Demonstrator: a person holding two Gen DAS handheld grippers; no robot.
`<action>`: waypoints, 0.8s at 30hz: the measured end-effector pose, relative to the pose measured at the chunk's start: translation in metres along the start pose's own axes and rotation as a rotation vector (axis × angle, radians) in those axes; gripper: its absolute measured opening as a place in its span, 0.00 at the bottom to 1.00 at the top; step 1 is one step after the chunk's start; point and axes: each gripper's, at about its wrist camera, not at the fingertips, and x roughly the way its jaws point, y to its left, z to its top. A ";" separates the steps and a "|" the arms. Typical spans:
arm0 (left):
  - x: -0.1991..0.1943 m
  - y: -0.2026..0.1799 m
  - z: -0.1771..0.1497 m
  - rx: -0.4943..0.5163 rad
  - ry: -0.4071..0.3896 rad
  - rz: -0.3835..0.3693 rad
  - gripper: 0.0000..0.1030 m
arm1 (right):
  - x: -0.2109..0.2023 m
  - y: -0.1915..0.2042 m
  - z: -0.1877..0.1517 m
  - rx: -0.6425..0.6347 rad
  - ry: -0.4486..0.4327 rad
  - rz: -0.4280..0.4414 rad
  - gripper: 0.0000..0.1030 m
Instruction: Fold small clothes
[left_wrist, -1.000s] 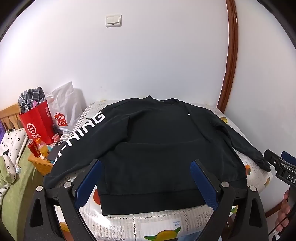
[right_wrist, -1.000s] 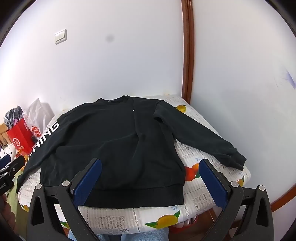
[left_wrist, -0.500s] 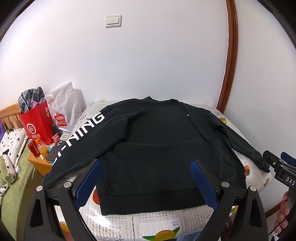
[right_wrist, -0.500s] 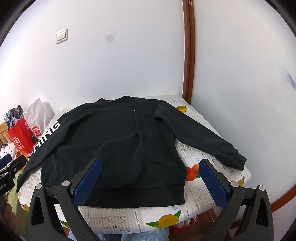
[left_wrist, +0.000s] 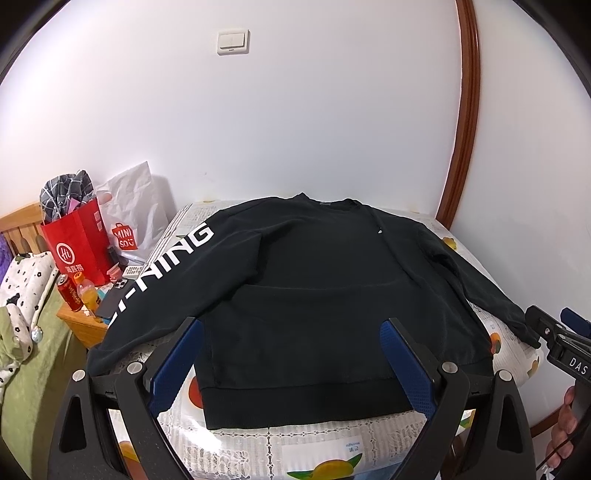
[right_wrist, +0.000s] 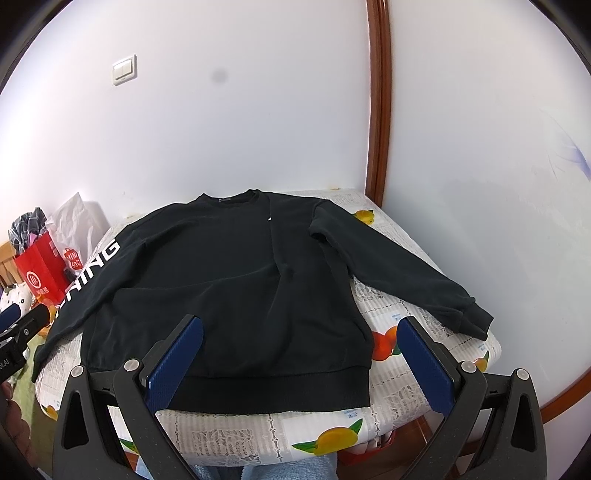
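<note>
A black sweatshirt (left_wrist: 314, 288) (right_wrist: 229, 280) lies flat and spread out on a table, hem toward me, both sleeves out to the sides. White lettering runs down its left sleeve (left_wrist: 162, 266). The plain right sleeve (right_wrist: 402, 273) ends near the table's right edge. My left gripper (left_wrist: 291, 358) hovers open above the hem, nothing between its blue pads. My right gripper (right_wrist: 301, 354) is open too, over the hem's right half. Each gripper shows at the edge of the other's view: the right gripper (left_wrist: 557, 343) by the right cuff, the left gripper (right_wrist: 18, 332) by the left sleeve.
The table (left_wrist: 332, 443) wears a fruit-print cloth (right_wrist: 406, 406) and stands against white walls with a brown trim (right_wrist: 376, 110). To its left are a red bag (left_wrist: 77, 247), a white bag (left_wrist: 133, 210), a bottle and a can on a nightstand (left_wrist: 77, 321), and a bed (left_wrist: 22, 332).
Both grippers have drifted very slightly; the sweatshirt lies as before. Both stay open.
</note>
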 end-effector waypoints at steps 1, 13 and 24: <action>0.000 0.000 0.000 0.000 0.001 -0.002 0.94 | 0.000 0.000 0.000 0.000 0.000 0.001 1.00; -0.004 0.005 0.003 -0.012 -0.010 0.010 0.94 | -0.002 0.001 -0.001 -0.003 -0.008 0.000 1.00; -0.004 0.007 0.001 -0.013 -0.013 0.019 0.94 | -0.003 0.001 -0.001 -0.002 -0.008 -0.002 1.00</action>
